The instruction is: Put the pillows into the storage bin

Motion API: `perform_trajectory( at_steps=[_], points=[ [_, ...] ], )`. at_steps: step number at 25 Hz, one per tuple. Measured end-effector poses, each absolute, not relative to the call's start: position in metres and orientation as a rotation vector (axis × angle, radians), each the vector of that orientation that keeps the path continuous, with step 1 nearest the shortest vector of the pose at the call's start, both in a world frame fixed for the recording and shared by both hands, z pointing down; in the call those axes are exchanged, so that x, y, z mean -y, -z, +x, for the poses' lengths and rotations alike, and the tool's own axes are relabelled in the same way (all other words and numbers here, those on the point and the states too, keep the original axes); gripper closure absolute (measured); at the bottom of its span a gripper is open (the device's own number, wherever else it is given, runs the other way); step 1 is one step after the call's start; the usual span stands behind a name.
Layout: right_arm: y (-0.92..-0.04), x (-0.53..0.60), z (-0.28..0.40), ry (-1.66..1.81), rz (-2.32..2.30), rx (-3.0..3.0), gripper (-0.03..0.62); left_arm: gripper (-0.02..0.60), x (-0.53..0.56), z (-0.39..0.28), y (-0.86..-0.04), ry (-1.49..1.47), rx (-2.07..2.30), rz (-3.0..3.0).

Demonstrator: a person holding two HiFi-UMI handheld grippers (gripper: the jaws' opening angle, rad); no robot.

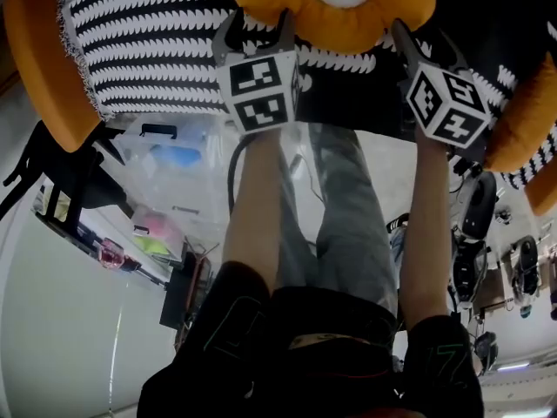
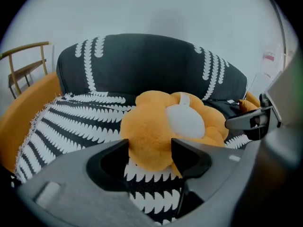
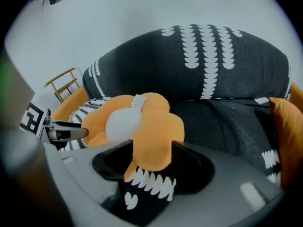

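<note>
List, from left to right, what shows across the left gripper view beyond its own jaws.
wooden chair → orange sofa edge → striped throw → flower pillow → right gripper

Orange sofa [image 2: 26, 122] under black-and-white throw [image 2: 80, 126]; flower pillow [image 2: 156, 126] lies on throw, orange cushion [image 3: 286, 136] at right end.

I count one orange flower pillow [image 1: 335, 7], one black-and-white throw [image 1: 148, 50], one clear storage bin [image 1: 170, 159], one wooden chair [image 2: 26, 65], and two grippers: left gripper [image 2: 149, 150], right gripper [image 3: 150, 152].
</note>
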State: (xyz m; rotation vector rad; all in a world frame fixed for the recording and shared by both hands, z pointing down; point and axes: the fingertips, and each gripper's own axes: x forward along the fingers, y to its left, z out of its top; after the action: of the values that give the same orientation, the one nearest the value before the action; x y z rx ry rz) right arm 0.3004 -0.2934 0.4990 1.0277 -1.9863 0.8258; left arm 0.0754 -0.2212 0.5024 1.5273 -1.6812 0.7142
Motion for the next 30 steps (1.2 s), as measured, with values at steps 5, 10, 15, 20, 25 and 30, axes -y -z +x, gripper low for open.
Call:
perform_trajectory(
  at_steps=[5,10,15,20,25,30],
  points=[
    [-0.521,0.303,0.292,-0.833,0.978,1.958,0.306,0.310,0.229,0.072,-0.526,-0.737,1.638,1.486],
    [-0.531,0.301,0.286,-0.818,0.948,1.954,0.321,0.371,0.232,0.075,-0.535,-0.745,1.599,1.482],
    [-0.537,0.293,0.286,-0.815,0.884,1.953,0.439,0.423,0.231,0.087,-0.540,-0.750,1.587,1.502],
    [-0.517,0.297,0.279,-0.737,0.856,1.965,0.533,0.506,0.235,0.090,-0.512,-0.638,1.558,1.550],
    [-0.501,0.286,0.261,-0.703,0.838,2.004,0.548,0.523,0.213,0.081,-0.496,-0.594,1.605,1.533],
    [-0.486,0.263,0.244,-0.658,0.770,2.036,0.549,0.525,0.174,0.069,-0.485,-0.545,1.653,1.478]
  ],
)
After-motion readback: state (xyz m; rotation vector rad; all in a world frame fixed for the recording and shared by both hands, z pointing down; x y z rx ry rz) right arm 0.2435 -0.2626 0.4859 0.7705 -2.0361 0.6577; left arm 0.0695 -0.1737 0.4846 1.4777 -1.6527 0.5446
